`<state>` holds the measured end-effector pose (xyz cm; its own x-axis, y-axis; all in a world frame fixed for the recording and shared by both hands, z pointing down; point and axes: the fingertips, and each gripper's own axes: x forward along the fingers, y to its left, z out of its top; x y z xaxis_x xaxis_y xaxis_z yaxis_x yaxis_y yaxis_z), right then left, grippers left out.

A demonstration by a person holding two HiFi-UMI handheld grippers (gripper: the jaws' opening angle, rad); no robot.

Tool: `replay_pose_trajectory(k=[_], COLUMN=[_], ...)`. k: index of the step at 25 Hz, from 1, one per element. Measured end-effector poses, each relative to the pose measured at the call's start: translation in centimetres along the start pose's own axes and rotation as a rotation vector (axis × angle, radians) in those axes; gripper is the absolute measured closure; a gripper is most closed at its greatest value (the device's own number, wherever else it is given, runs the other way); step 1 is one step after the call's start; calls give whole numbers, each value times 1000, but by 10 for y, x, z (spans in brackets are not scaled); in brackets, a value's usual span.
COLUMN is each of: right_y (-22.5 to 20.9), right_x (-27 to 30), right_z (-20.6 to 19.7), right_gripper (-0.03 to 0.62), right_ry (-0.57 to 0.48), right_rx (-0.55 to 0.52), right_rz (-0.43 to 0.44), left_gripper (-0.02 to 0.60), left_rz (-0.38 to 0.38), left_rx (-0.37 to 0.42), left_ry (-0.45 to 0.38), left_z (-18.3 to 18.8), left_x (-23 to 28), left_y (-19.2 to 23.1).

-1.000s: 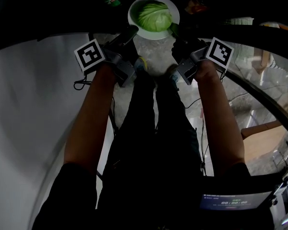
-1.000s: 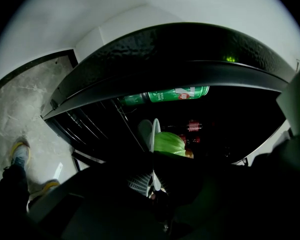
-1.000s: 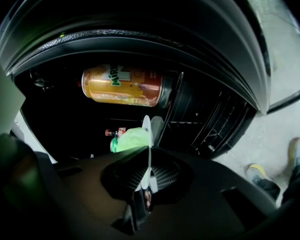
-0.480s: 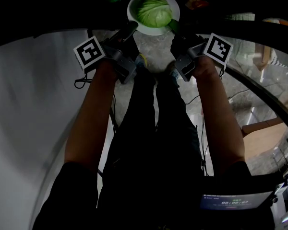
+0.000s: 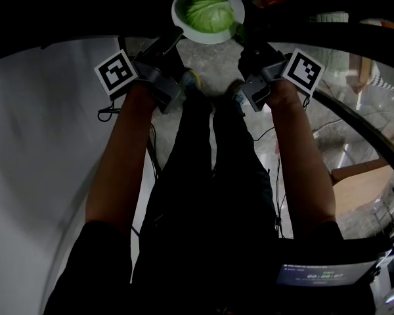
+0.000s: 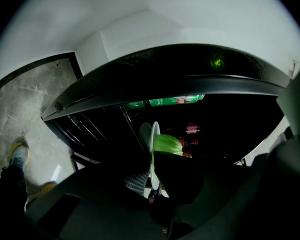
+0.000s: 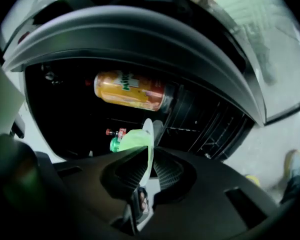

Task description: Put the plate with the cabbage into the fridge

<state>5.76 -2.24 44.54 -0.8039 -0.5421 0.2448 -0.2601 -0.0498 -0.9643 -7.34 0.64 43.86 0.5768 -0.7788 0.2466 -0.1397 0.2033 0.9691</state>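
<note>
A white plate [image 5: 184, 22] carries a green cabbage [image 5: 210, 12] and hangs at the top of the head view, in front of the dark fridge opening. My left gripper [image 5: 175, 38] is shut on the plate's left rim, and my right gripper [image 5: 240, 37] is shut on its right rim. In the left gripper view the plate [image 6: 153, 154] shows edge-on between the jaws with the cabbage [image 6: 167, 144] to its right. The right gripper view shows the plate [image 7: 148, 149] edge-on too, the cabbage [image 7: 132, 140] on its left.
Inside the fridge lie a green bottle [image 6: 175, 101], an orange bottle [image 7: 130, 91] and small red-capped bottles [image 7: 115, 132]. Wire shelves [image 7: 210, 129] line one side. The white fridge door [image 5: 46, 149] stands open at the left. My feet [image 5: 192, 81] are on the grey stone floor.
Both grippers have carried the plate with the cabbage a little forward, toward the fridge opening, so it sits higher in the head view. The grip on both rims is unchanged.
</note>
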Motion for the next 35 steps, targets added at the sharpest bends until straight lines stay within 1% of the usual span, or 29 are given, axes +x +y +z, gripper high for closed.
replay_pose_trajectory(k=[6,7,8,9,11,14,15,17,18,20,24,28,30,35], right_y=[0,2,4,6,9,9,10,13,14,14,12,12,11,11], right_x=[-7,-8,-9,-10,-13,-18,-18,-16,-14,-11,-9,-9,-9,-5], right_z=[2,3,3,3,0,-4,-6,-12,-15,-22,-31,-37,-38,-37], right_gripper=[571,571,571,571,572,572,589,589,589,589,589,589,589,589], right_ry=[-25,-28,-31,-33,-31,-19,-15,2,14,40,76,91,94,95], right_rx=[-91,-114,-143,-180,-284,-477,-529,-617,-657,-731,-835,-878,-887,-906], right_rz=[-26,-28,-28,-31,-61,-126,-134,-139,-142,-155,-182,-194,-195,-199], left_gripper=[569,569,569,571,571,572,572,573,577,577,577,577,577,577], left_rz=[21,36,64,102,174,258,280,306,312,315,322,344,343,337], left_rx=[23,39,74,130,285,582,684,861,932,1035,1142,1222,1237,1243], left_ry=[-16,-21,-27,-31,-27,-9,-12,-10,0,28,61,79,83,86], left_z=[-2,-1,1,3,6,7,7,5,2,-7,-20,-25,-25,-21], left_x=[-6,-8,-10,-13,-17,-18,-19,-17,-16,-12,-7,-7,-6,-5], left_y=[2,4,6,8,7,-3,-7,-13,-15,-16,-13,-10,-8,-8])
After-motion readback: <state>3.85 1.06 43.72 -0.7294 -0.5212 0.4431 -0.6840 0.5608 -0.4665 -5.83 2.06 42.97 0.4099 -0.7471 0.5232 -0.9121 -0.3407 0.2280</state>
